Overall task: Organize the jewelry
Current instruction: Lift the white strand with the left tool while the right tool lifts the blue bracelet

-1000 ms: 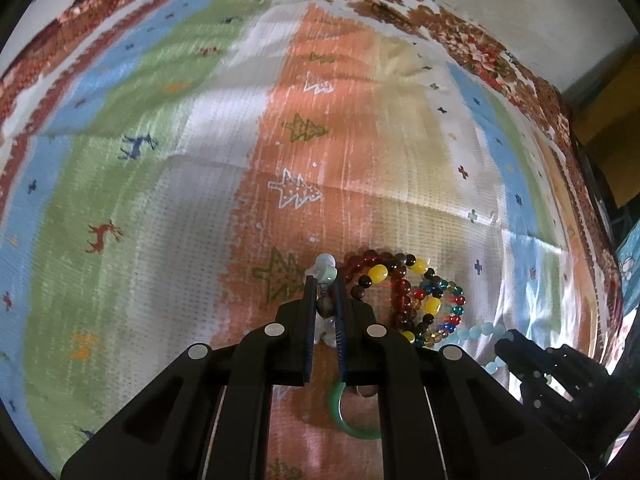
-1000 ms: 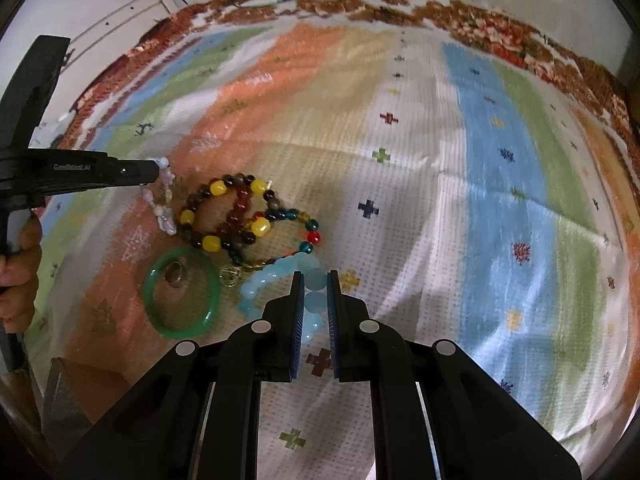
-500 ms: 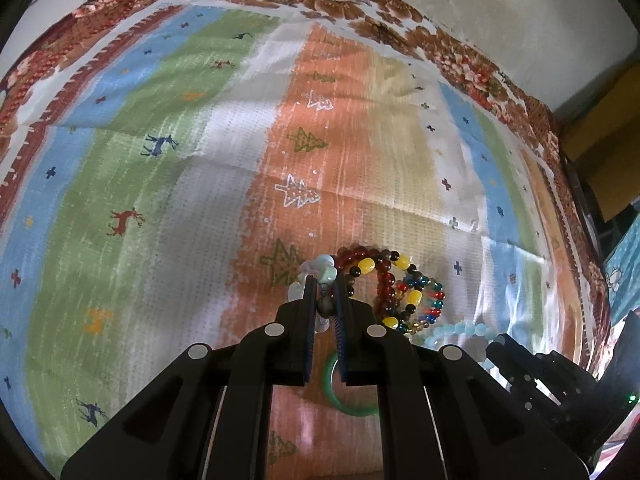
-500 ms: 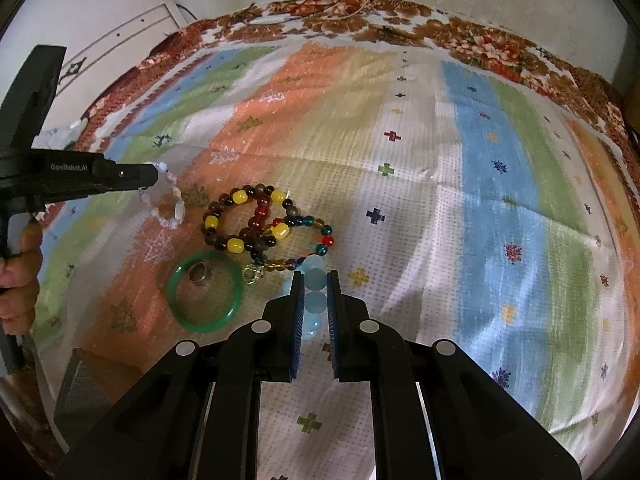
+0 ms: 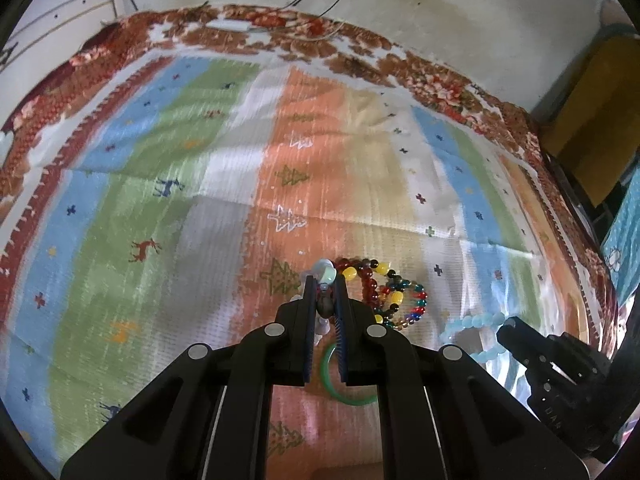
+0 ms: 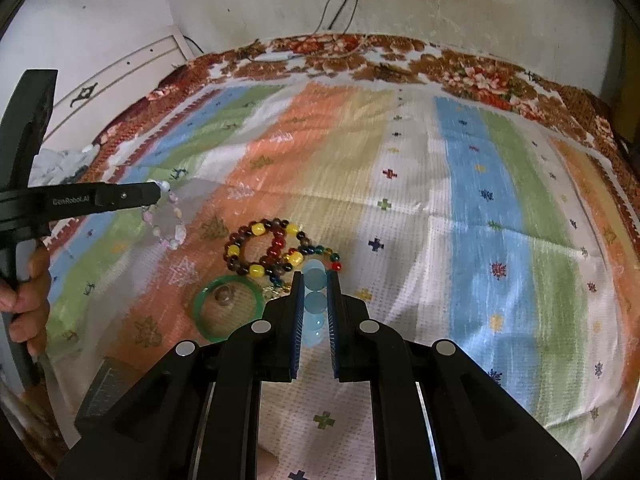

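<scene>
Three loose bracelets (image 6: 276, 252) beside a green bangle (image 6: 228, 306), striped cloth (image 6: 460, 208) beneath.

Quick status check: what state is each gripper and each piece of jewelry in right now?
Left gripper: shut on pale bracelet.
Right gripper: shut on blue bracelet.
Pale bracelet: hanging, lifted off the cloth.
Blue bracelet: held, loop dangling.
Green bangle: flat on the cloth, a small ring inside it.
Bead pile: loose on the cloth.

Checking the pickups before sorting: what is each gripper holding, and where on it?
The left gripper pinches the pale pastel bead bracelet at a top bead. The right gripper clamps the light blue bead bracelet across two beads.
</scene>
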The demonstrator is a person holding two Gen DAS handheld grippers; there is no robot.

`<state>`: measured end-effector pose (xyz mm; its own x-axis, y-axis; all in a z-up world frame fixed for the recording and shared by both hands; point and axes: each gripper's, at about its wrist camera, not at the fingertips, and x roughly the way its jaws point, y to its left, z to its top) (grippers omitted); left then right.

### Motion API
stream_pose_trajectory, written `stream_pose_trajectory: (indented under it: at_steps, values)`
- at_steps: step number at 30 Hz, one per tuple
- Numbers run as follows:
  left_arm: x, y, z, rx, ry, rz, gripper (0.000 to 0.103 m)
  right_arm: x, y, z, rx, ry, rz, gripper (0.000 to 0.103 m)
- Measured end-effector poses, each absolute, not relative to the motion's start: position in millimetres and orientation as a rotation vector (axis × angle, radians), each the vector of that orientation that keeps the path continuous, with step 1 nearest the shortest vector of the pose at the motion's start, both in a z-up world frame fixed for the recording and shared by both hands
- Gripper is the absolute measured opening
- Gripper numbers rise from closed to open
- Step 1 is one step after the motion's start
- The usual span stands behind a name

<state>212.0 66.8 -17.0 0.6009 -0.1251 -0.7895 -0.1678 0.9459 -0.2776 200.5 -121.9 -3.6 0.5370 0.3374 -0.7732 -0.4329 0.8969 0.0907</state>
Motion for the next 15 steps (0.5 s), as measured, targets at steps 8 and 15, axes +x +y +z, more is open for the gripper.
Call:
stream_pose_trajectory:
  at_steps: [8,15]
  values:
    - [191.8,57.1,-3.7,-0.270,0.862,0.017,0.008,186.9,-126.2,10.4,-0.107,0.844,0.462,0.012]
    - [173.2,48.2,7.7,-0.216,0.816,0.009,0.008,171.1,-127.8,20.8,-0.124,0.781,0.448,0.012]
